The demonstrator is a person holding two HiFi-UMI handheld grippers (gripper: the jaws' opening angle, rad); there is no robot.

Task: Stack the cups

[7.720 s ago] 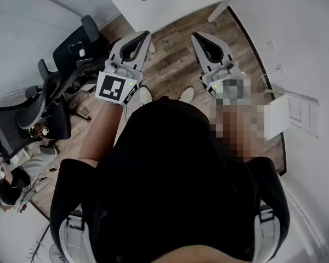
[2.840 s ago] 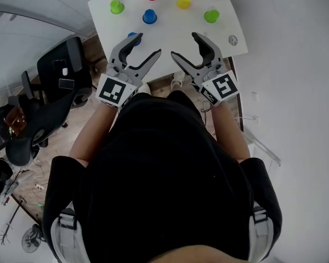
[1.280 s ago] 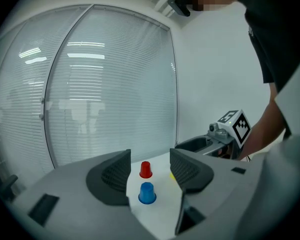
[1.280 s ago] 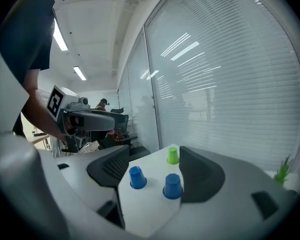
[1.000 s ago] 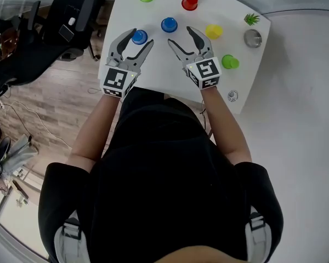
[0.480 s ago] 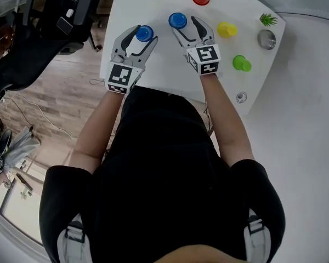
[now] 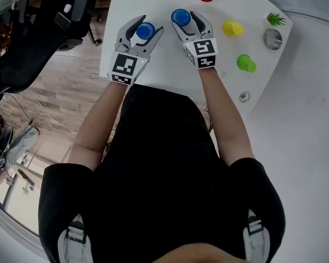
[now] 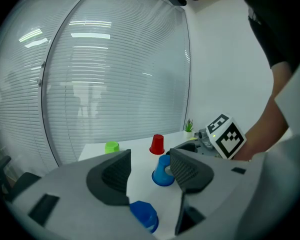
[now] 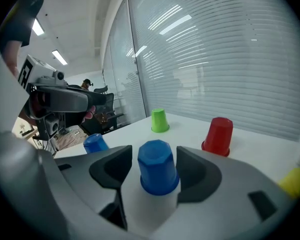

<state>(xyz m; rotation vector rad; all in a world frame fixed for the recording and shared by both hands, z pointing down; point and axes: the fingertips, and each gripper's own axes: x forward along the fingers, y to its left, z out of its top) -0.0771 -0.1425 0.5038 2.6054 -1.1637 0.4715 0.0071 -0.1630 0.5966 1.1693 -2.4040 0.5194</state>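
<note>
Lower now, your left gripper (image 7: pixel 144 34) hangs unclenched; right gripper (image 7: pixel 186 22) jaws, just closing, bracket blue cup (image 9: pixel 157 169) untouched, so centre before squeezing.

My 2 forearms (image 7: pixel 222 114) reaching over the table's (image 7: pixel 164 64) near edge, left gripper (image 7: pixel 148 26) jaws apart, left blue cup (image 7: pixel 145 32) between them untouched, right gripper (image 7: pixel 185 19) jaws just closing around right blue cup (image 9: pixel 157 166), pads not pressing.

left gripper (image 7: pixel 146 28): around left blue cup (image 7: pixel 145 30)
right gripper (image 7: pixel 184 19): jaws just closing, right blue cup (image 7: pixel 180 16) between them
table (image 7: pixel 166 55): white
</note>
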